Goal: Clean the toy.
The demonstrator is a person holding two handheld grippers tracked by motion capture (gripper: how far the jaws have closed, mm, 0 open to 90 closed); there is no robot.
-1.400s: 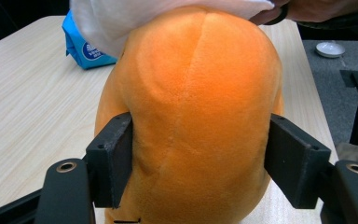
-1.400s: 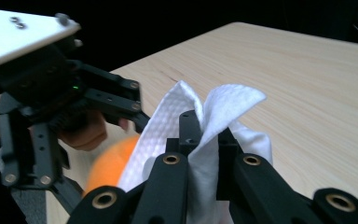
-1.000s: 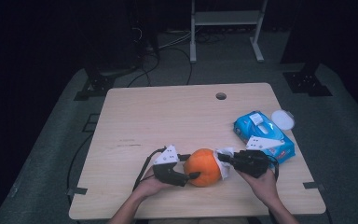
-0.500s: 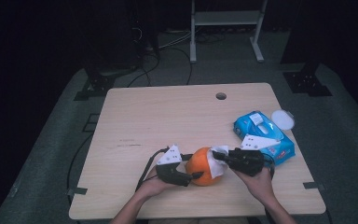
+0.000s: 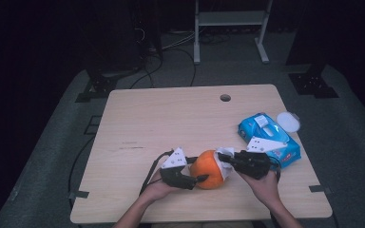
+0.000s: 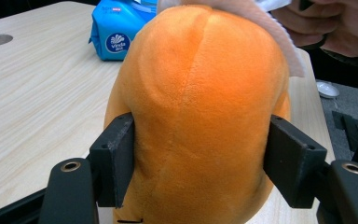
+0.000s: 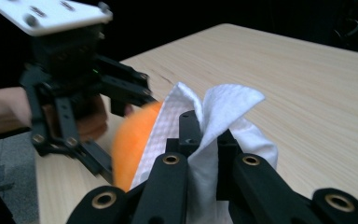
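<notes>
One round orange plush ball (image 5: 208, 169) with stitched seams sits near the front edge of the pale wooden worktop (image 5: 171, 118), between two hand-held tools. The left tool (image 5: 196, 179) clamps it: in the left gripper view its two black pads press into the plush (image 6: 200, 121) on either side, denting the soft surface, and its jaws have just been closing a little further on the ball. One grey three-cornered plate tops this tool in the high view.

The right tool (image 5: 224, 158) is closed on one white paper wipe (image 5: 224, 164). In the right gripper view the wipe (image 7: 214, 126) is pinched between the two jaws, its folds standing up above them and draping down against the near side of the ball (image 7: 133, 144). The wipe lies on the ball's upper right flank in the high view, and its edge (image 6: 275, 28) shows across the top of the ball in the left gripper view.

Just behind the right hand (image 5: 261, 183) lies one blue soft pack of wipes (image 5: 266, 137), flat on the worktop, with one round white lid (image 5: 288, 121) just beside its far corner at the worktop's right edge. One round cable hole (image 5: 225, 98) sits near the worktop's far edge. Two forearms enter from the bottom, the left hand (image 5: 159, 187) wrapped round its tool.
</notes>
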